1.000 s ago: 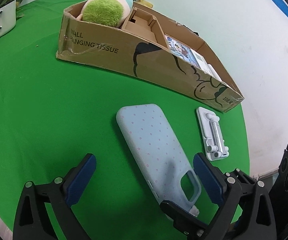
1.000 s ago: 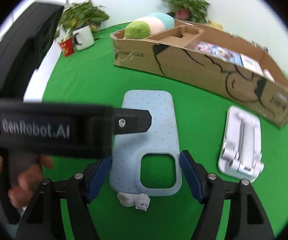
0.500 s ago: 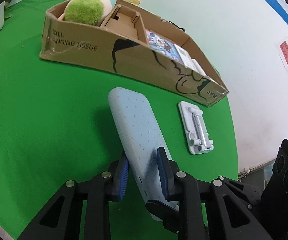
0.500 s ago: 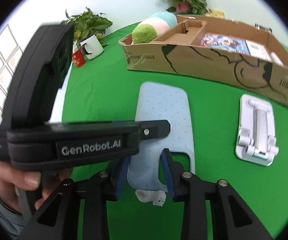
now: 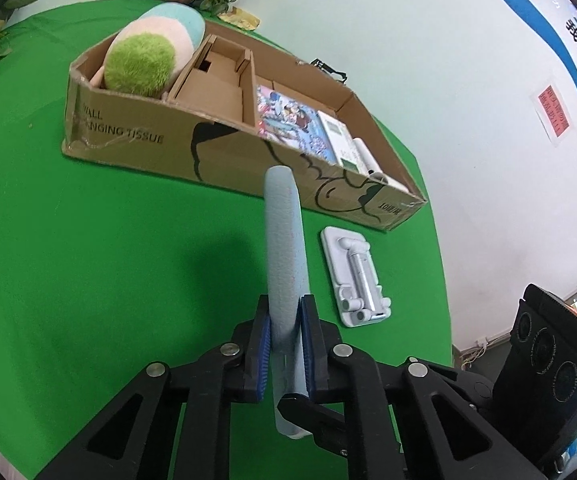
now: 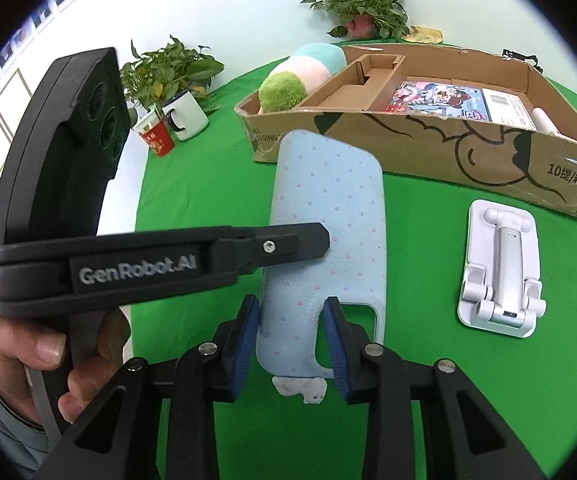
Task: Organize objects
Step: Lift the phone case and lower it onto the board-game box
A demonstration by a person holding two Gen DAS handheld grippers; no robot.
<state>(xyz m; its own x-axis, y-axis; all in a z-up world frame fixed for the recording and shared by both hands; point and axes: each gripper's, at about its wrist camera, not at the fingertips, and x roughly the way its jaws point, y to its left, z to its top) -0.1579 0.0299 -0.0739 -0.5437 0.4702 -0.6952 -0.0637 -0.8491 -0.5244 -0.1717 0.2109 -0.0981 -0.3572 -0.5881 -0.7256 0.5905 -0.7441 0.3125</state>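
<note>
A light blue phone case [image 5: 282, 240] with pink dots is held edge-on, lifted above the green table. My left gripper [image 5: 284, 356] is shut on its lower part. In the right wrist view the case [image 6: 328, 216] shows its back, and my right gripper [image 6: 290, 344] is shut on the strip beside the camera cutout. The left gripper's body [image 6: 156, 264] crosses that view from the left. A white folding phone stand [image 5: 356, 276] lies flat on the cloth to the right, also in the right wrist view [image 6: 500, 272].
A long cardboard box [image 5: 136, 136] stands behind, holding a plush toy [image 5: 144, 60], a cardboard insert, a colourful booklet [image 5: 288, 120] and a white roll. Mugs [image 6: 184, 116] and potted plants [image 6: 368, 8] stand at the table's far edge. A small white scrap [image 6: 300, 388] lies under the case.
Both grippers went from open to shut on the phone case. It has been lifted off the cloth and turned on edge.
</note>
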